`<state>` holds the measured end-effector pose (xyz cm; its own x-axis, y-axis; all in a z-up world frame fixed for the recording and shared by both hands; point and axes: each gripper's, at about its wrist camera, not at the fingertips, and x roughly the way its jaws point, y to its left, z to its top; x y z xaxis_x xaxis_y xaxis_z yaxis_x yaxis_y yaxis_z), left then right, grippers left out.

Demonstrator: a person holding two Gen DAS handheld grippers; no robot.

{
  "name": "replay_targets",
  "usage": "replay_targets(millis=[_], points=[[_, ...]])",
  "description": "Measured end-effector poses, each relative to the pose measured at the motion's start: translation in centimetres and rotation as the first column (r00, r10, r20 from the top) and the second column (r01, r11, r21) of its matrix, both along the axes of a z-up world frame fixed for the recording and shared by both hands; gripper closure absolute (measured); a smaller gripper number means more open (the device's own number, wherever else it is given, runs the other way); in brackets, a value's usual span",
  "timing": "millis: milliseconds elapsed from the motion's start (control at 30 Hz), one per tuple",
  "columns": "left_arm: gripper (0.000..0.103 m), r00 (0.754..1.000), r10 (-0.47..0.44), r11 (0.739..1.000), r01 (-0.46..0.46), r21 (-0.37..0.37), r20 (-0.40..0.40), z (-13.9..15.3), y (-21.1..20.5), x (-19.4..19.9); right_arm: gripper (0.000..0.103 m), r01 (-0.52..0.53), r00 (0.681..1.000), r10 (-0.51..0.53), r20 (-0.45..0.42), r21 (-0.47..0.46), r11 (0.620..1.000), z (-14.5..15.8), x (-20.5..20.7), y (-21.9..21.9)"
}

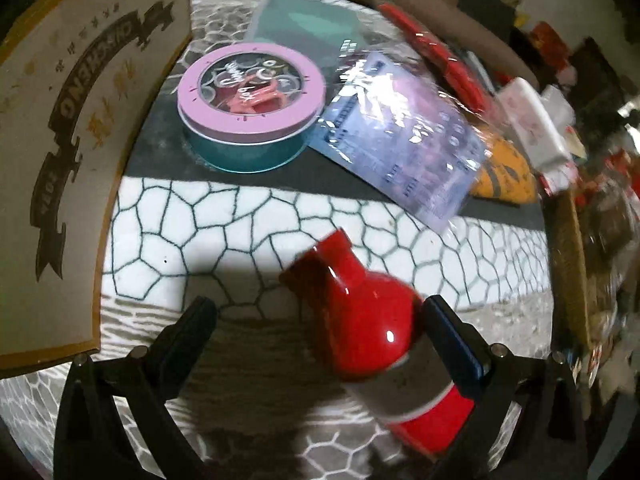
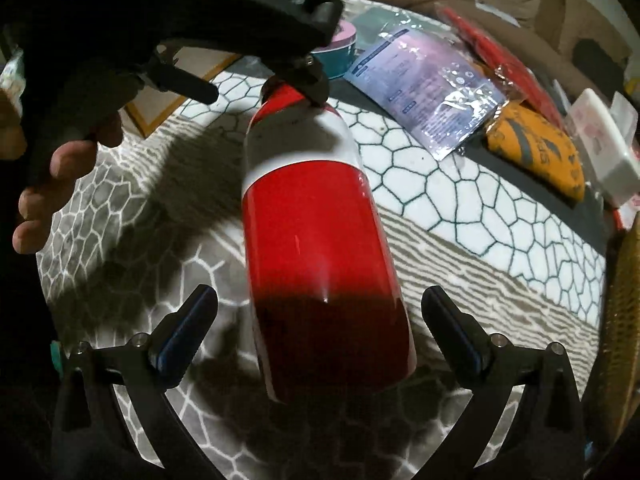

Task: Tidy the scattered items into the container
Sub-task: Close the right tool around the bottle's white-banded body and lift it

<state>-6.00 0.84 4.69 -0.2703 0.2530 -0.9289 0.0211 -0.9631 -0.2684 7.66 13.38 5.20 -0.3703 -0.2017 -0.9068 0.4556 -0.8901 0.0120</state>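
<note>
- glossy red bottle with a matt grey-white label band (image 1: 360, 320) – smooth hard shell, bright highlights; looks like plastic or lacquered metal, cannot tell which
- round tin with pink lid and teal wall (image 1: 250, 110) – smooth painted metal, satin sheen; clear window in the lid
- clear crinkled plastic bag over a purple printed card (image 1: 404, 128) – shiny, wrinkled film, strong glare
- white and grey honeycomb-pattern cloth (image 1: 208, 216) – soft, matt, slightly fuzzy fabric
- brown printed cardboard box flap (image 1: 60, 140) – matt paperboard, flat finish
- orange fabric pouch with dark print (image 2: 540, 148) – matt, woven look
- black gripper fingers (image 1: 188, 340) – matt plastic, blue rubbery pads
</note>
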Motion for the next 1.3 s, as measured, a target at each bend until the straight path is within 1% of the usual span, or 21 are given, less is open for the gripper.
replay_targets(millis=[133, 267, 300, 333, 367, 433, 500, 600, 667, 733, 767, 800, 833, 1033, 1133, 1200, 1300], points=[[0.000, 0.990, 0.120, 0.992, -0.123, 0.031, 0.079, -1.2, -0.6, -0.3, 0.001, 0.017, 1.000, -0.017, 0.000, -0.020, 1.000, -0.4, -0.4, 0.0], [0.001, 0.975, 0.166, 0.983, -0.176, 0.059, 0.147, -2.4, -0.3, -0.6, 0.008, 0.025, 1.000, -0.026, -0.015, -0.009, 1.000, -0.6, -0.5, 0.0], [0.006, 0.974, 0.163, 0.982, -0.175, 0.065, 0.159, -2.7, 0.0, -0.7, 0.010, 0.028, 0.999, -0.028, -0.018, -0.004, 1.000, -0.6, -0.5, 0.0], [0.015, 0.975, 0.148, 0.984, -0.162, 0.075, 0.165, -2.7, 0.4, -0.9, 0.014, 0.027, 0.999, -0.027, -0.018, -0.002, 1.000, -0.7, -0.5, 0.0], [0.019, 0.977, 0.136, 0.986, -0.150, 0.075, 0.167, -2.7, 0.8, -1.1, 0.015, 0.025, 1.000, -0.025, -0.016, -0.005, 1.000, -0.8, -0.6, 0.1], [0.031, 0.977, 0.117, 0.990, -0.128, 0.052, 0.179, -2.5, 1.8, -1.4, 0.015, 0.024, 0.999, -0.024, -0.022, -0.005, 1.000, -0.8, -0.6, 0.1], [0.032, 0.975, 0.103, 0.993, -0.113, 0.039, 0.195, -2.4, 2.3, -2.0, 0.015, 0.021, 0.999, -0.021, -0.030, 0.003, 1.000, -0.9, -0.7, 0.0], [0.038, 0.969, 0.103, 0.988, -0.126, 0.090, 0.226, -3.0, 2.1, -2.4, 0.017, 0.004, 0.999, -0.004, -0.034, 0.011, 1.000, -1.1, -0.7, -0.3], [0.039, 0.971, 0.095, 0.988, -0.119, 0.098, 0.220, -3.0, 2.1, -2.4, 0.020, -0.001, 1.000, 0.001, -0.030, 0.017, 1.000, -1.4, -0.8, -0.6], [0.040, 0.975, 0.079, 0.990, -0.101, 0.099, 0.207, -3.0, 2.3, -2.4, 0.020, -0.011, 1.000, 0.012, -0.019, 0.039, 0.999, -2.0, -1.0, -1.0], [0.040, 0.976, 0.073, 0.991, -0.095, 0.098, 0.203, -2.9, 2.4, -2.4, 0.023, -0.018, 1.000, 0.019, -0.015, 0.051, 0.999, -2.3, -1.0, -1.2], [0.040, 0.977, 0.071, 0.991, -0.092, 0.098, 0.202, -2.9, 2.5, -2.5, 0.030, -0.032, 0.999, 0.033, -0.007, 0.063, 0.997, -2.7, -0.9, -1.6], [0.041, 0.977, 0.067, 0.991, -0.088, 0.098, 0.201, -2.9, 2.5, -2.5, 0.032, -0.039, 0.999, 0.040, -0.005, 0.064, 0.997, -2.9, -0.9, -1.8], [0.042, 0.973, 0.046, 0.988, -0.078, 0.135, 0.226, -3.0, 2.1, -2.7, 0.032, -0.050, 0.998, 0.054, -0.041, 0.084, 0.995, -2.8, -0.6, -2.4], [0.042, 0.973, 0.039, 0.985, -0.075, 0.152, 0.227, -2.6, 1.5, -2.4, 0.032, -0.059, 0.996, 0.064, -0.063, 0.081, 0.995, -2.3, -0.4, -2.8], [0.042, 0.976, 0.029, 0.984, -0.065, 0.163, 0.214, -1.5, 0.9, -2.1, 0.032, -0.064, 0.994, 0.072, -0.082, 0.096, 0.993, -1.9, -0.3, -3.1], [0.042, 0.983, 0.007, 0.985, -0.039, 0.171, 0.184, 0.6, 0.6, -1.8, 0.032, -0.062, 0.993, 0.069, -0.093, 0.077, 0.995, -1.0, -0.4, -3.2]])
